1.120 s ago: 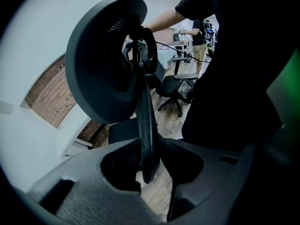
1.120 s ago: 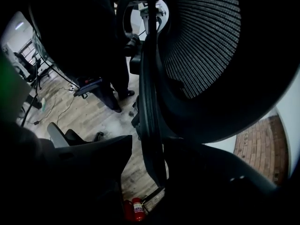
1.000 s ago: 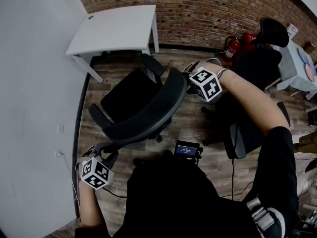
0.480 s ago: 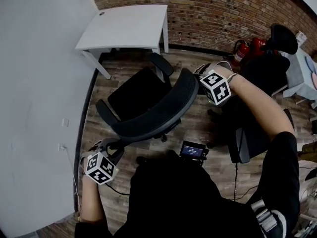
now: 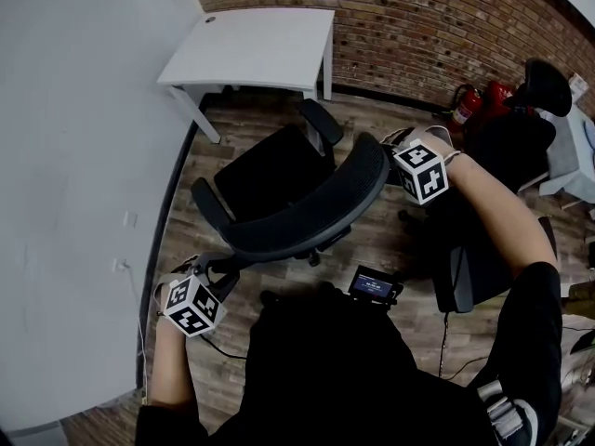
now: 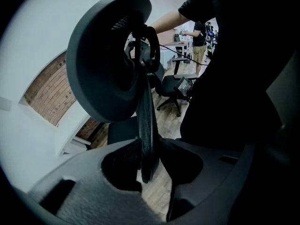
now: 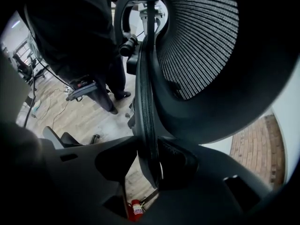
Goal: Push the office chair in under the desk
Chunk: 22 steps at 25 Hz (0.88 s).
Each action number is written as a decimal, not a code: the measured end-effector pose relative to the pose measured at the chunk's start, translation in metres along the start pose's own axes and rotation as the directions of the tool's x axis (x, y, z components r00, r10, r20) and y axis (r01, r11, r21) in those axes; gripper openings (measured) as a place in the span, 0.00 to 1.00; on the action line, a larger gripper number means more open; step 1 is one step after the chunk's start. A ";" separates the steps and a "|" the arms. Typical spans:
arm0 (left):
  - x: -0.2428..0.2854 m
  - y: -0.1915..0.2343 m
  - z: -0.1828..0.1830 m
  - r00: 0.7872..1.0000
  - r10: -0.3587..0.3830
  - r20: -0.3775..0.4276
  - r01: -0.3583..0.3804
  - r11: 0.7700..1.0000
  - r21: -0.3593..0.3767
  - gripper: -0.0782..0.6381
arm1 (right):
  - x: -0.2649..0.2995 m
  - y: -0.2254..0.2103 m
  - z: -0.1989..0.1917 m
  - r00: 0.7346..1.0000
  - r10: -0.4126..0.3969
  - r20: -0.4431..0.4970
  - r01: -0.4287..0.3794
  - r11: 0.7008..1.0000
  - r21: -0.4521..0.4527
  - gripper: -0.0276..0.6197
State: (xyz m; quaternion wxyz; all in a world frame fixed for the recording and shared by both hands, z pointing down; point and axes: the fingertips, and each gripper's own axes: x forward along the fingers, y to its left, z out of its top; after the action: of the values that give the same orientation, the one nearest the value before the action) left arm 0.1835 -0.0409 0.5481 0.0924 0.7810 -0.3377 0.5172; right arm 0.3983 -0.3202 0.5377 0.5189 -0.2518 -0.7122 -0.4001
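The black office chair (image 5: 274,170) stands on the wood floor just in front of the white desk (image 5: 256,49), its seat facing the desk. Its curved mesh backrest (image 5: 307,212) is nearest me. My left gripper (image 5: 218,269) is on the backrest's left end. The thin backrest rim (image 6: 146,125) runs between the jaws of my left gripper (image 6: 147,159), which are closing, pads against it. At the backrest's right end, my right gripper (image 5: 389,156) is clamped on the rim (image 7: 146,111), which passes between the jaws of my right gripper (image 7: 151,165).
A white wall (image 5: 74,156) runs along the left and a brick wall (image 5: 418,17) along the back. A second black chair (image 5: 507,128) and red fire extinguishers (image 5: 479,100) stand at the right. A small screen device (image 5: 375,286) hangs at my front.
The chair, held at both backrest ends, has crept a little nearer the desk, and the whole scene has slid right in the head view. Both grippers stay on the backrest.
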 end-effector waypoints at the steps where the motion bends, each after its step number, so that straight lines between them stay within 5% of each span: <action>1: 0.000 0.000 -0.002 1.000 -0.002 0.002 0.002 1.000 0.001 0.29 | 0.000 0.001 0.002 1.000 0.000 0.003 0.000 1.000 0.002 0.26; 22: -0.011 0.016 -0.025 0.999 -0.045 0.011 0.044 0.998 0.039 0.28 | 0.000 0.002 0.026 0.999 0.042 0.014 -0.043 0.997 0.069 0.26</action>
State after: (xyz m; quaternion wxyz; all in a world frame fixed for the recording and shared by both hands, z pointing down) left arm 0.1521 -0.0359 0.5468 0.0867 0.7931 -0.3106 0.5168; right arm 0.3859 -0.2979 0.5347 0.5314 -0.2512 -0.7234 -0.3623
